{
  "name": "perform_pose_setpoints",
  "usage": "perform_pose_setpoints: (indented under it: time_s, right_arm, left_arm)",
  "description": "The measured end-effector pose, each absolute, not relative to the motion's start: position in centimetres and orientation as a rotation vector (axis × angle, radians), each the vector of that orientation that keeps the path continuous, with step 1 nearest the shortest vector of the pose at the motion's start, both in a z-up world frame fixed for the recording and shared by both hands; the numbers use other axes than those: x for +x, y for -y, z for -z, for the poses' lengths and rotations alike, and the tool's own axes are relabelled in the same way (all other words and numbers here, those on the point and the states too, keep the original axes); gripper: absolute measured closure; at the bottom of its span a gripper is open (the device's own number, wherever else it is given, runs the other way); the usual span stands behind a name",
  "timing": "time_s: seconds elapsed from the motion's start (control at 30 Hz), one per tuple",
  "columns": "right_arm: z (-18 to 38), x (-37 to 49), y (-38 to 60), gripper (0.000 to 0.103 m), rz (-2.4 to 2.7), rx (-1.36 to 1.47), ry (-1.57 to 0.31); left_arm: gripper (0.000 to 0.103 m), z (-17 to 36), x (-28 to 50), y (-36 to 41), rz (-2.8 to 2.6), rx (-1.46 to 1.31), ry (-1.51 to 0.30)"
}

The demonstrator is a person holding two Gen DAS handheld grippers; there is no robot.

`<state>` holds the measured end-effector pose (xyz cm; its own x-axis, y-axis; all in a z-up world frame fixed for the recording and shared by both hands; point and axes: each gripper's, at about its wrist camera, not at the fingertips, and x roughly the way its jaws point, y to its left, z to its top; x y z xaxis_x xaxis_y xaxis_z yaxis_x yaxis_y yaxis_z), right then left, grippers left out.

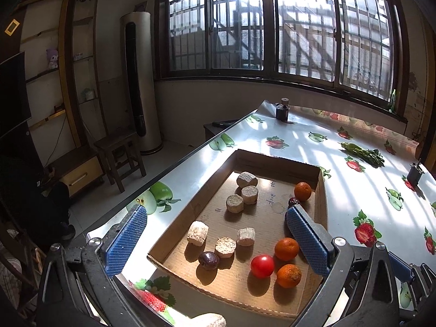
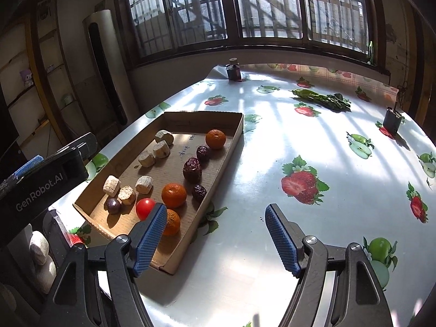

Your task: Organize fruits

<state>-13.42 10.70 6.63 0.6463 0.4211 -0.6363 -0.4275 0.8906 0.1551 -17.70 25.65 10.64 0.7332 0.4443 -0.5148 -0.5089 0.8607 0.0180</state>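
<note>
cardboard formed the shallow tray [image 2: 222, 160] that lay on the bench [image 2: 313, 141], whose glossy cloth bore printed strawberries and apples. going left to right inside it, six pale corky cylinder pieces [image 2: 146, 159] lay in two loose groups of three along the left part, with a small purple fruit [image 2: 113, 205] near the front left corner. just right of that sat a red tomato [image 2: 145, 208], touching or almost touching two oranges [image 2: 173, 195] at the front. three dark wrinkled dates [image 2: 192, 169] ran along the right wall, and a third orange [image 2: 215, 139] sat at the far right corner.

the left tool [image 1: 218, 241] hung over the tray's near end with its blue pads spread wide, holding nothing. the right tool [image 2: 216, 235] was open too and empty, its left pad over the tray's front right corner and its right pad over bare cloth.

further right on the bench lay a bunch of green vegetables [image 2: 321, 99], and beyond it a small dark container [image 2: 392, 121] near the edge. another dark jar [image 2: 234, 70] stood at the far edge under the window.
</note>
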Motion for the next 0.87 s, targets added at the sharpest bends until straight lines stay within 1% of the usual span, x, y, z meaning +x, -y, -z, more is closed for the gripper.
perform_pose_setpoints:
  time_s: [0.87]
  right_arm:
    - [-5.9, -12.6, -11.3, 0.023, -0.481, -0.025, -0.755]
  left_arm:
    - [0.000, -9.1, -16.0, -25.5, -0.449, -0.128, -0.641]
